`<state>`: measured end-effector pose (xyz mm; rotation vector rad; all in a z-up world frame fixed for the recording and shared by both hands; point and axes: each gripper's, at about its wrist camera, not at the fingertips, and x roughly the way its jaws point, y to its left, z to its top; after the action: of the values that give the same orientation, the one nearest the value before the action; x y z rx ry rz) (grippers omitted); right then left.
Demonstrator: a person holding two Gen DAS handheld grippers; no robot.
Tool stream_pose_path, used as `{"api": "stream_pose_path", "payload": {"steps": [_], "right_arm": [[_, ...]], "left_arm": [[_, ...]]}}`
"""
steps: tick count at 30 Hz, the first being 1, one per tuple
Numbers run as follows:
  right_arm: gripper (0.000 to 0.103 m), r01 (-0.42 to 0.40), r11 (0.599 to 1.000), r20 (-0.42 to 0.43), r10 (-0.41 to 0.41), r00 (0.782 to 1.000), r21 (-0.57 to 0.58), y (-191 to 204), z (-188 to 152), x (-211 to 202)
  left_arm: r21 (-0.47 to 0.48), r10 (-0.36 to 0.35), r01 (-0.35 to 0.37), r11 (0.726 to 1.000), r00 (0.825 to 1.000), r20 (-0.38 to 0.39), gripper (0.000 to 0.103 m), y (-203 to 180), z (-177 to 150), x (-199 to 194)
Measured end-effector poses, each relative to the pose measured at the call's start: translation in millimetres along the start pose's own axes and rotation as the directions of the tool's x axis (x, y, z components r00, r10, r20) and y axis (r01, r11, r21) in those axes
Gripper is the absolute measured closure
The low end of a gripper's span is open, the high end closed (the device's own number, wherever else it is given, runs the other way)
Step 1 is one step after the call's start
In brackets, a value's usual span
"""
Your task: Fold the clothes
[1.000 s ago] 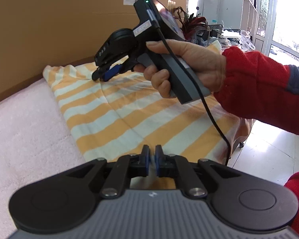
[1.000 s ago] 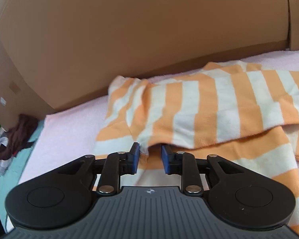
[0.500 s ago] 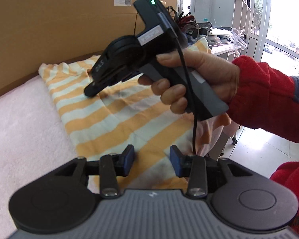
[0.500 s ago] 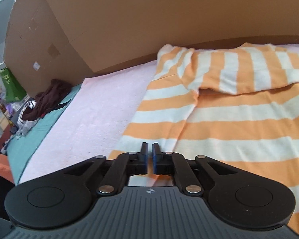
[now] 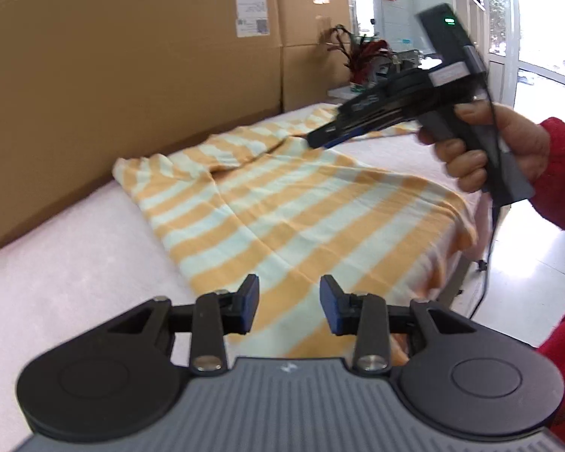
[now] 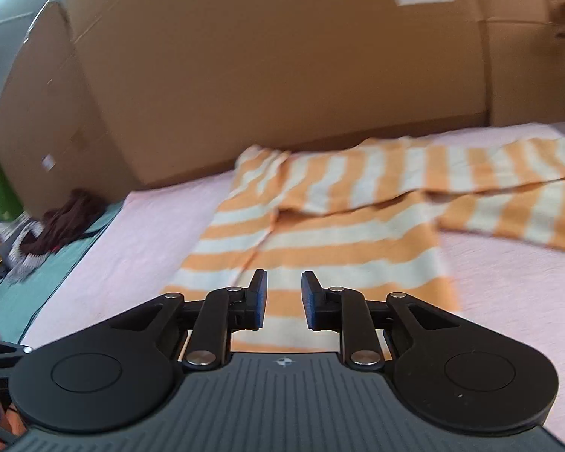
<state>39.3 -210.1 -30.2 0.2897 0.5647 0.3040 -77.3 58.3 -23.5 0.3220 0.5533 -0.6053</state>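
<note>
An orange and white striped garment (image 5: 282,203) lies flat on the pink padded table (image 5: 75,263), one sleeve folded across its upper part (image 6: 395,180). My left gripper (image 5: 289,307) hovers open over the garment's near edge, with nothing between its pads. My right gripper (image 6: 283,299) hangs above the garment's hem (image 6: 339,226); its jaws are opening and the gap between them is empty. In the left wrist view the right gripper (image 5: 320,137) is held by a hand (image 5: 489,143) in a red sleeve above the garment's far end.
Tall cardboard boxes (image 5: 132,56) wall off the back of the table. Dark clothes (image 6: 67,222) lie piled on a teal surface (image 6: 37,293) beyond the table's left end. In the left wrist view the table ends at the right, above a shiny floor (image 5: 527,263). A potted plant (image 5: 361,52) stands further back.
My left jaws went from nearly shut to open and rose off the cloth. My right jaws shut, then reopened, and that gripper swung away across the garment towards its far end.
</note>
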Motion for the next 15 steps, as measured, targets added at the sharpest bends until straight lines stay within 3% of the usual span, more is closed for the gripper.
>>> {"api": "stream_pose_path", "payload": {"steps": [4,8,12,15], "right_arm": [[0.072,0.18,0.963,0.034,-0.191,0.981,0.2,-80.7,37.2,-14.5],[0.072,0.237,0.86,0.006,-0.268,0.963,0.453,-154.3,57.3,-3.3],[0.073,0.298,0.776,0.0,-0.358,0.934,0.556,-189.5,62.8,21.2],[0.074,0.306,0.74,0.002,-0.383,0.924,0.599,-201.2,65.5,38.4]], "left_arm": [[-0.065,0.087,-0.086,0.994,0.996,0.014,0.062,32.6,32.9,30.5],[-0.042,0.171,-0.171,0.984,0.985,-0.01,0.061,35.9,53.8,80.1],[-0.091,0.18,-0.183,0.979,0.983,-0.038,0.061,38.1,54.8,120.0],[-0.125,0.186,-0.191,0.974,0.981,-0.053,0.059,39.1,47.0,136.3]]}}
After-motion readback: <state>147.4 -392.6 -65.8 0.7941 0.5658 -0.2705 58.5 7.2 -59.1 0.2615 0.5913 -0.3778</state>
